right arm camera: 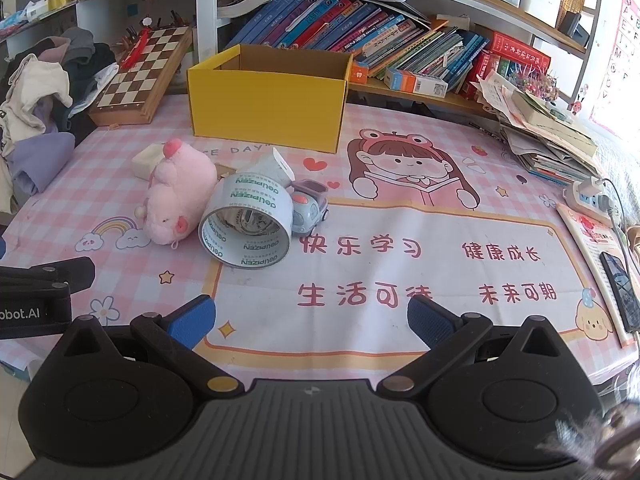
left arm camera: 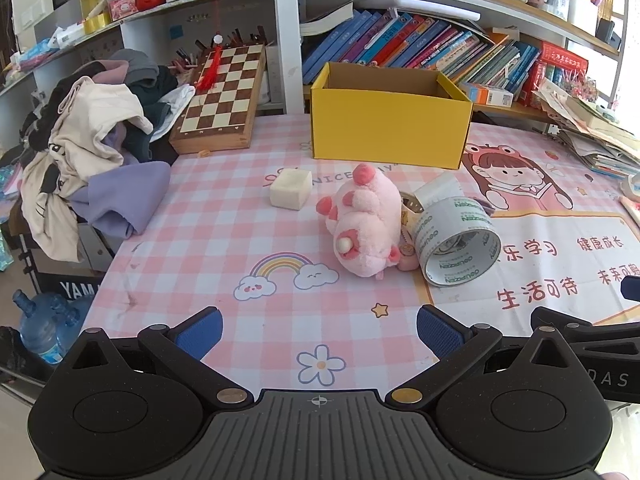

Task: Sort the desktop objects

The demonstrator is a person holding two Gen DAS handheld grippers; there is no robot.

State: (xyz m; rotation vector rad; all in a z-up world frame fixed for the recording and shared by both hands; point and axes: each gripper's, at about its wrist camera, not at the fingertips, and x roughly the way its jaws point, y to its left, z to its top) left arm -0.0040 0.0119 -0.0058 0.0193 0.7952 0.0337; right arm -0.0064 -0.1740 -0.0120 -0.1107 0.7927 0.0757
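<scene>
Both the left gripper [left arm camera: 319,330] and right gripper [right arm camera: 311,318] hang spread apart, holding nothing. Ahead on the pink checked table mat [left arm camera: 224,240], the fluffy pink plush pig [left arm camera: 362,222] touches the big clear tape roll [right arm camera: 245,227], near the yellow cardboard box [left arm camera: 390,120].

Both wrist views look low across the desk, sharing the yellow box [left arm camera: 390,120] [right arm camera: 268,98].

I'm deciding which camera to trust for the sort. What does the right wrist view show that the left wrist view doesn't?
Only the right wrist view shows the toy car, the power strip and the phone.

Only the left wrist view shows the water bottle beside the desk.

Both show the pink plush, tape roll, cream block, yellow box and chessboard.
</scene>
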